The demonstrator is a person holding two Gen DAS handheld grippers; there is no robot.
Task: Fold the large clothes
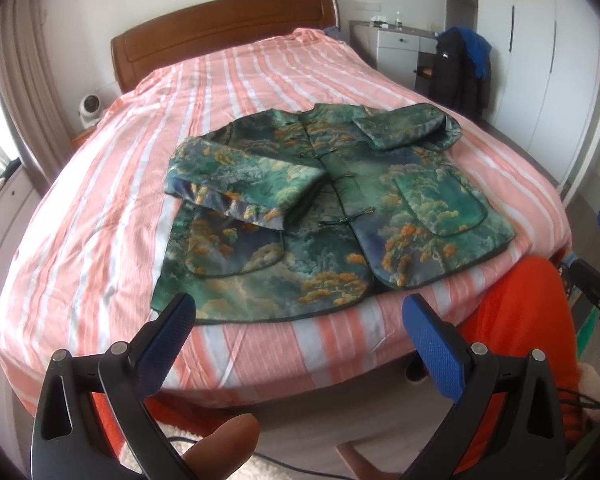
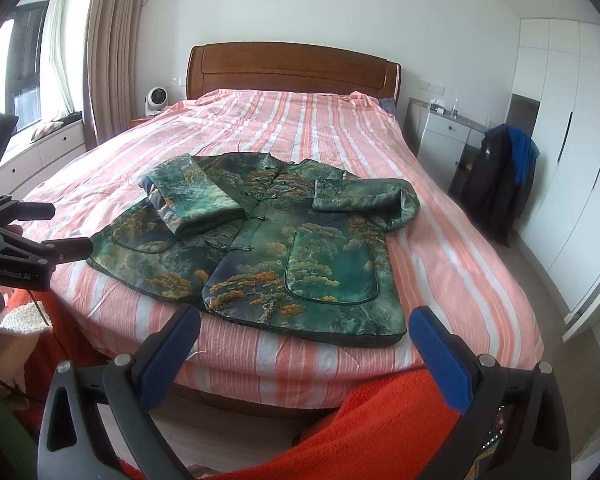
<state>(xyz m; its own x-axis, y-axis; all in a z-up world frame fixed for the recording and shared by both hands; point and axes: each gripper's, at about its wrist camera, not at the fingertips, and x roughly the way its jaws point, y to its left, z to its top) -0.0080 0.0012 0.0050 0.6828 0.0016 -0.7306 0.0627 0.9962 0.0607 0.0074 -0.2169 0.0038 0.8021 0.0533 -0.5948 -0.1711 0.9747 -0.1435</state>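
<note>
A green jacket (image 1: 332, 208) (image 2: 268, 236) with an orange and blue tree pattern lies front-up near the foot of the bed. Both sleeves are folded in across its chest. My left gripper (image 1: 300, 312) hovers open just off the bed's foot edge, in front of the jacket's hem, with nothing between its blue pads. My right gripper (image 2: 306, 324) also stands open, held before the hem's right corner, apart from the cloth. The left gripper's black body (image 2: 28, 248) shows at the left edge of the right wrist view.
The bed (image 1: 260, 80) (image 2: 300, 120) carries a pink and white striped cover and has a wooden headboard (image 2: 292, 68). An orange fleece garment (image 2: 380, 424) on the person fills the near foreground. A chair with dark and blue coats (image 2: 500, 176) stands right, white wardrobes (image 2: 560, 140) behind it. A small fan (image 2: 155, 100) sits at the left.
</note>
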